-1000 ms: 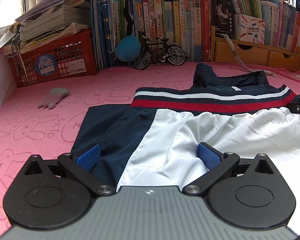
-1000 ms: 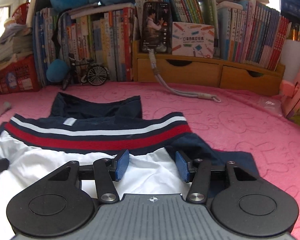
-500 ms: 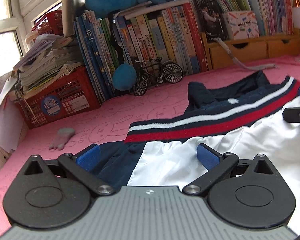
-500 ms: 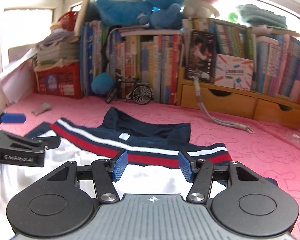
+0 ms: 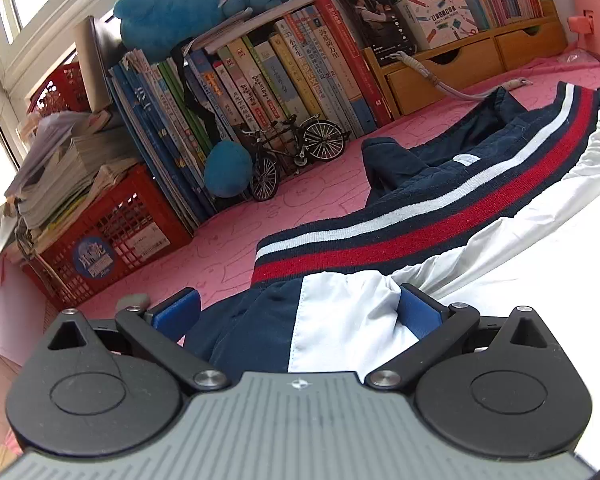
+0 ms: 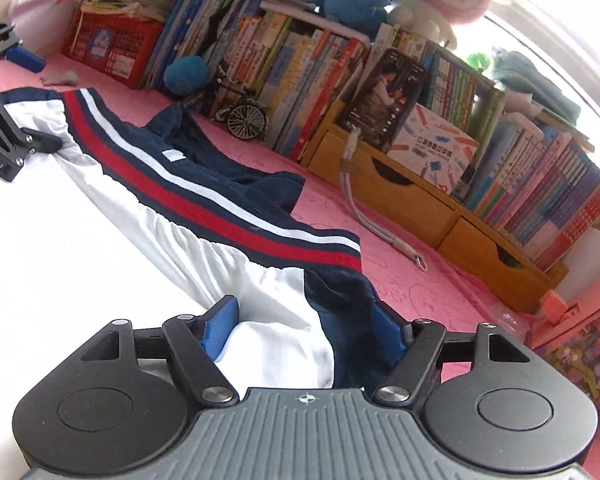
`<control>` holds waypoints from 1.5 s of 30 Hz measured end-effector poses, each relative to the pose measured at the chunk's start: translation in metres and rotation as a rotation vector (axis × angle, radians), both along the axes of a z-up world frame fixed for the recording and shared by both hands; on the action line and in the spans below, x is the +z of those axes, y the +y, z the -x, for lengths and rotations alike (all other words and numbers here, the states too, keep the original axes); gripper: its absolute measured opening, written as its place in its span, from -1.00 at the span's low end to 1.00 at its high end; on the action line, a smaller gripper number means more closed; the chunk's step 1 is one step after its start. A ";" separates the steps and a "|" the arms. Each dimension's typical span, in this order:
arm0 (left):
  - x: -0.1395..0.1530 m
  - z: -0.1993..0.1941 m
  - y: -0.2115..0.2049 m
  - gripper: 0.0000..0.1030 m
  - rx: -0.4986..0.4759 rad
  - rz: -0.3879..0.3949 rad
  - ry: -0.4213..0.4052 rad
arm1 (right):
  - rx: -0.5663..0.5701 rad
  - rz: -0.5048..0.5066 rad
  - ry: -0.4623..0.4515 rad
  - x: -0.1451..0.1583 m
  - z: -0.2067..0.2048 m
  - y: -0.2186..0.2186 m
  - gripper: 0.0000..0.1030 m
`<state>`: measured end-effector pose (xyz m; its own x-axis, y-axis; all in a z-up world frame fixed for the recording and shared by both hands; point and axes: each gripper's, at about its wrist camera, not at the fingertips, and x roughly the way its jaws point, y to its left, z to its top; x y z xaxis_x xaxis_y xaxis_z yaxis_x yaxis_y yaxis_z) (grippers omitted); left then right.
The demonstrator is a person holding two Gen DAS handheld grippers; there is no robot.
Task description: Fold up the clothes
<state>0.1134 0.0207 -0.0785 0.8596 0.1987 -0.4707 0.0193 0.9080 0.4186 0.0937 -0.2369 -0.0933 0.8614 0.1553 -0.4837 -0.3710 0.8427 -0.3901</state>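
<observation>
Plainly, from the left wrist, the left hand-held gripper (image 5: pixel 298 308) is seen with its jaws spread wide, and the navy-and-white edge of the jacket (image 5: pixel 440 216) lies bunched between the blue pads (image 5: pixel 176 312) without being pressed by them. The jacket is spread on a pink mat (image 5: pixel 236 240), its striped hem of navy, white and red running up to the right, with the navy lining behind it. A model bicycle (image 5: pixel 296 152) is parked against a row of books (image 5: pixel 260 80), and a red crate (image 5: pixel 112 236) loaded with papers is set at the left; blue plush toys (image 5: pixel 188 12) are lying on top of the books. From the right wrist, the right hand-held gripper (image 6: pixel 306 322) is shown with jaws that have just been opening; white and navy cloth is gathered between them, touching both pads, though whether it is gripped cannot be told. The striped hem is drawn away to the upper left, where the left gripper is seen at the jacket's other edge. Wooden drawers (image 6: pixel 432 208) stand behind, and a grey cord (image 6: pixel 364 216) trails from them across the mat.
</observation>
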 end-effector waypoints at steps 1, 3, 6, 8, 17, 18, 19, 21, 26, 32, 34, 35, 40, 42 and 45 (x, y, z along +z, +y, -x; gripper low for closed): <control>0.001 -0.001 0.007 1.00 0.001 0.047 0.013 | -0.007 -0.026 0.011 0.002 0.000 -0.005 0.39; 0.004 -0.002 0.022 1.00 0.003 0.146 0.039 | -0.022 -0.079 0.033 0.005 -0.001 -0.015 0.40; 0.006 -0.008 0.048 1.00 0.009 0.335 0.091 | -0.071 -0.209 0.107 0.007 -0.010 -0.042 0.49; 0.007 -0.008 0.062 1.00 0.004 0.453 0.102 | -0.124 -0.321 0.166 0.006 -0.017 -0.066 0.51; 0.044 0.056 0.058 1.00 -0.078 0.712 -0.008 | -0.273 -0.610 0.128 0.032 0.027 -0.087 0.20; 0.046 0.066 0.048 1.00 -0.119 0.719 -0.009 | -0.248 -0.621 0.116 0.037 0.043 -0.075 0.17; 0.048 0.076 0.039 1.00 -0.160 0.725 -0.009 | -0.224 -0.626 0.115 0.040 0.061 -0.061 0.10; 0.051 0.095 0.021 0.90 -0.241 0.738 -0.006 | -0.188 -0.629 0.116 0.043 0.095 -0.035 -0.04; 0.049 0.114 -0.004 0.13 -0.334 0.769 0.071 | -0.127 -0.619 0.181 0.030 0.158 0.025 -0.33; 0.029 0.115 -0.028 0.13 -0.321 0.827 0.251 | -0.080 -0.514 0.161 0.017 0.181 0.066 -0.37; 0.022 0.111 -0.035 0.00 -0.309 0.821 0.320 | -0.079 -0.475 0.142 0.012 0.185 0.074 -0.37; 0.020 0.110 -0.037 -0.20 -0.309 0.821 0.338 | -0.078 -0.467 0.137 0.009 0.186 0.075 -0.37; 0.018 0.101 -0.050 -0.20 -0.288 0.757 0.352 | -0.080 -0.461 0.122 0.003 0.194 0.079 -0.37; 0.015 0.096 -0.057 -0.20 -0.263 0.713 0.358 | -0.093 -0.479 0.121 0.004 0.195 0.079 -0.38; 0.016 0.089 -0.065 -0.13 -0.251 0.673 0.376 | -0.108 -0.509 0.098 0.011 0.194 0.080 -0.45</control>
